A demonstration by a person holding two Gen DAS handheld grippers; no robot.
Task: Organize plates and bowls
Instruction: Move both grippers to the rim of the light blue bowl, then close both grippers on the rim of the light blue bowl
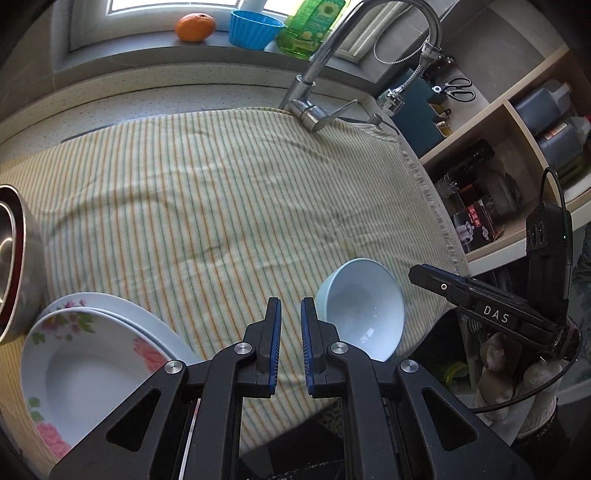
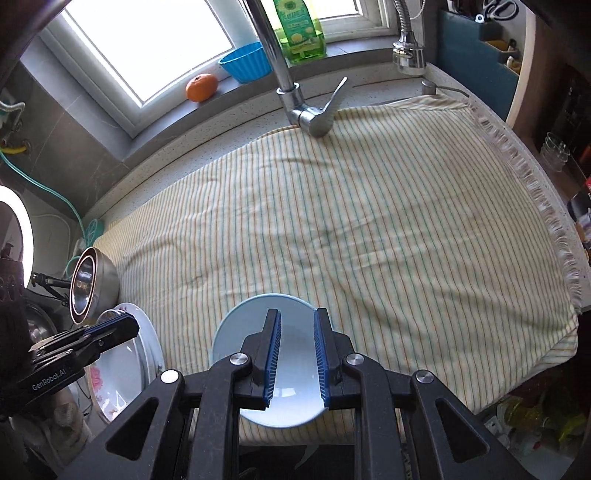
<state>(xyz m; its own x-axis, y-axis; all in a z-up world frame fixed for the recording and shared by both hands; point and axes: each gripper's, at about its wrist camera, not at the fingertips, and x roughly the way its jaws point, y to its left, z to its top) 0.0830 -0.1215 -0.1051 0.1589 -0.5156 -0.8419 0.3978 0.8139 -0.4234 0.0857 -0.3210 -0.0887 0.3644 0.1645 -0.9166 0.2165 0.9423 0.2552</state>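
Note:
A pale blue bowl (image 1: pixel 364 310) sits upright near the front edge of the striped cloth (image 1: pixel 221 203). My left gripper (image 1: pixel 290 306) hovers just left of it, shut and empty. To its left lies a stack of floral plates (image 1: pixel 92 354), with nested steel bowls (image 1: pixel 14 251) tilted on their side beyond. My right gripper (image 1: pixel 416 275) hangs to the right of the bowl, clear of it. In the right wrist view that gripper (image 2: pixel 297 317) points down over the bowl (image 2: pixel 236 332), jaws nearly together with nothing between them. The left gripper (image 2: pixel 129 325) is above the plates (image 2: pixel 147 343).
A chrome faucet (image 1: pixel 314 74) rises at the back of the cloth. An orange (image 1: pixel 195 26), a blue cup (image 1: pixel 253 29) and a green bottle (image 1: pixel 310 26) stand on the windowsill. Open shelves (image 1: pixel 517 147) with bottles flank the right side. A gloved hand (image 1: pixel 517 387) holds the right gripper.

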